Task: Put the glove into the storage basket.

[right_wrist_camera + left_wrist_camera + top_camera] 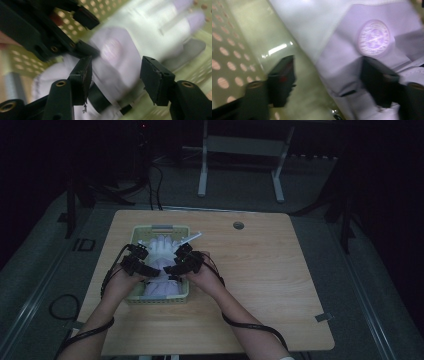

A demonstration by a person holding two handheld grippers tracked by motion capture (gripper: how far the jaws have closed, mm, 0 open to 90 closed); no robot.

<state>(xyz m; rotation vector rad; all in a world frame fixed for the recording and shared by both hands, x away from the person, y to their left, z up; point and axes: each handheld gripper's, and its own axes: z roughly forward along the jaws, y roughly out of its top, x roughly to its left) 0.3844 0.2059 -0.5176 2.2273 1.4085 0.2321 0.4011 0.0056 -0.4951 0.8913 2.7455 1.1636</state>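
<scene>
On the pale wooden table (260, 285) sat a yellow-green perforated basket (131, 296), left of the table's middle, and a white glove (161, 247) lay inside it, its fingers pointing toward the far rim.

At the left, the left gripper (145, 261) hung over the basket's left side, held in the person's left hand (119, 282). In the left gripper view its two black jaws stood apart: one was over the basket's bare floor (287, 30) beside the dotted wall, the other lay over the glove (342, 50). No pad pressed the cloth, and nothing was clamped.

On the glove's cuff was a round embossed badge (373, 37). It carried a pattern or lettering, but the blur made it unreadable.

To the right, the right gripper (176, 266) leaned in from the basket's right side, held in the right hand (204, 276), close to the left gripper above the glove. In the right gripper view its jaws also stood apart, with the glove (117, 62) showing in the gap behind them and not gripped; the left gripper (82, 30) crossed the upper left of that view. A white stick-like piece (191, 238) stuck out over the basket's far right corner.
</scene>
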